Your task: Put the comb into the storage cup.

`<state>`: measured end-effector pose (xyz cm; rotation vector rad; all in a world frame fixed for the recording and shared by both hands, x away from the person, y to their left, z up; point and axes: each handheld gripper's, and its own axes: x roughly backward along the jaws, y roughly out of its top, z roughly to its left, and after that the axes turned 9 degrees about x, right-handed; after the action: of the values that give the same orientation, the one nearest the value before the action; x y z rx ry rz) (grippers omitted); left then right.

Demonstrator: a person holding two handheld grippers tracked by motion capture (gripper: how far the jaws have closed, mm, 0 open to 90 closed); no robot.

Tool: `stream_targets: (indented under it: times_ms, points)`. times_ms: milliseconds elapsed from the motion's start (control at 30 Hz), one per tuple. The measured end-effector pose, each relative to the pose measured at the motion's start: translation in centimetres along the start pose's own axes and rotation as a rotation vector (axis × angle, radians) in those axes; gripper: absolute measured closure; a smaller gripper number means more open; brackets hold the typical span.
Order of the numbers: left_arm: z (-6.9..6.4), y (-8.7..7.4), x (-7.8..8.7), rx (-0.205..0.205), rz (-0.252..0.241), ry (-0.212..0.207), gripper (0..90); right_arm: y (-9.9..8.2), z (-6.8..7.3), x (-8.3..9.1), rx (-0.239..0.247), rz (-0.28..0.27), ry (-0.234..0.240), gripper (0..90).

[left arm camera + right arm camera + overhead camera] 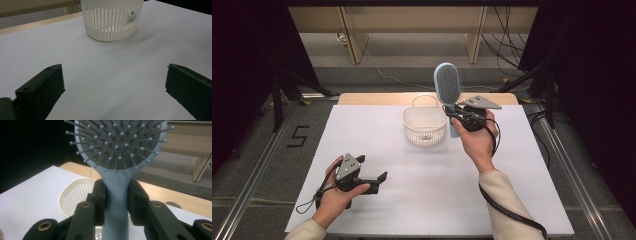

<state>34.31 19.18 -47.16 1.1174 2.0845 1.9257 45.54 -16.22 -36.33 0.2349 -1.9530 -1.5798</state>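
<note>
Dim room, dark curtains to either side, pale wooden furniture and trailing cables beyond a table (377, 200) under a white sheet. Near the far middle of that sheet, a white slatted basket (425, 129) with a thin hoop handle, upright; a small label on its wall in the left gripper view.

Right of the basket and lifted well above the table, the right gripper (458, 113), clenched on the neck of a light blue hairbrush (447, 86); head up, bristles toward the person, handle end hanging down just beside the basket's right rim. At the near left, low over the sheet, the left gripper (378, 182), released, jaws spread wide with nothing between, aimed toward the basket.

Likely step: lowering the brush into the basket. Best done by carrying it left until centred over the opening, clear of the hoop handle, then down handle first before easing the jaws. Firm pinch needed meanwhile; a narrow neck may pivot.

Basket interior mostly hidden. Brush top cropped in the right gripper view. Label print too small to read.
</note>
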Motion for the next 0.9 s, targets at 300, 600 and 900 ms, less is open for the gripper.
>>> stream_targets:
  times_ms: [300,600,900]
  points:
    - [0.0,0.0,-0.01,-0.001,0.001,0.0,1.4,0.11,0.14,-0.12,-0.001,0.0,0.001,70.5]
    - [-0.01,0.0,0.0,0.0,0.001,0.0,1.4,0.32,0.3,-0.28,0.002,-0.001,0.001,70.5]
    - [0.01,-0.03,-0.02,0.002,0.002,0.001,1.4,0.55,0.55,-0.6,0.005,-0.001,0.006,70.5]
